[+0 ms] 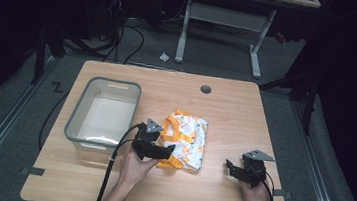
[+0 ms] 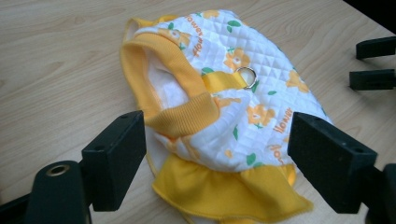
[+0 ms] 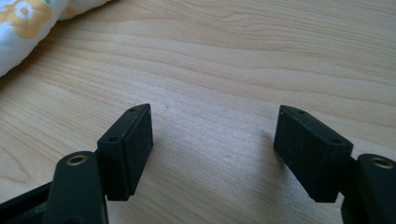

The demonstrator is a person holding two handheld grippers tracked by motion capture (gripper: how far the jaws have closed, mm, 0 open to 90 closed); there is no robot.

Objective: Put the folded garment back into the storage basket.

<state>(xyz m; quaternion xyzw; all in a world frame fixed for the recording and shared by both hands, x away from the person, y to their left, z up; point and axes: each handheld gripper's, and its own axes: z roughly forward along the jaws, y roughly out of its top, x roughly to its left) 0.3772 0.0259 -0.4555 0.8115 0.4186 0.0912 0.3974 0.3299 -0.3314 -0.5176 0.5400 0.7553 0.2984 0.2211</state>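
Both hand-held grippers gape empty — your left hand-held gripper straddles the quilted garment, your right hand-held gripper over bare table.

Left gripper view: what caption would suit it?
Open left gripper poised over a yellow-trimmed floral quilted garment on the wooden table.

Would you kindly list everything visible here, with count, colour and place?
Quilted pet vest: one, white with orange flowers and yellow trim, table centre.
Metal ring: one, silver, on the vest's back.
Plastic bin: one, grey, table left.
Table: one, light wood.
Desk frame: one, white, on the floor behind.
Left gripper: one, black, open over the vest's yellow hem.
Right gripper: one, black, open above bare table.
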